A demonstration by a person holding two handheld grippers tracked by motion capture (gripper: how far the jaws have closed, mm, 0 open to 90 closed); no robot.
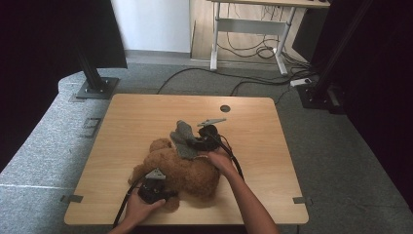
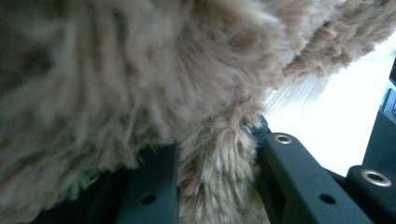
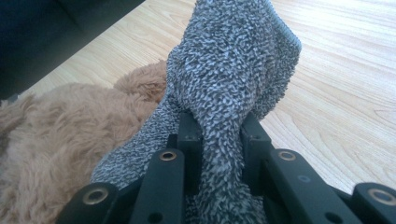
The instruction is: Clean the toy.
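One shaggy brown teddy bear [image 1: 182,170] lay at the centre of a wooden table [image 1: 126,117], held by two grippers.
The left gripper [image 2: 217,182] pinched a tuft of its fur; up close, the right gripper [image 3: 219,140] clamped one nubbly grey sock [image 3: 233,65] draped over the bear.

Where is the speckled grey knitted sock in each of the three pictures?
High view: the speckled grey knitted sock lies mid-table, over the brown furry plush toy.
Left gripper view: not in it; brown fur between the jaws.
Right gripper view: centre, pinched between the jaws.
Shared landmark: the plush toy.
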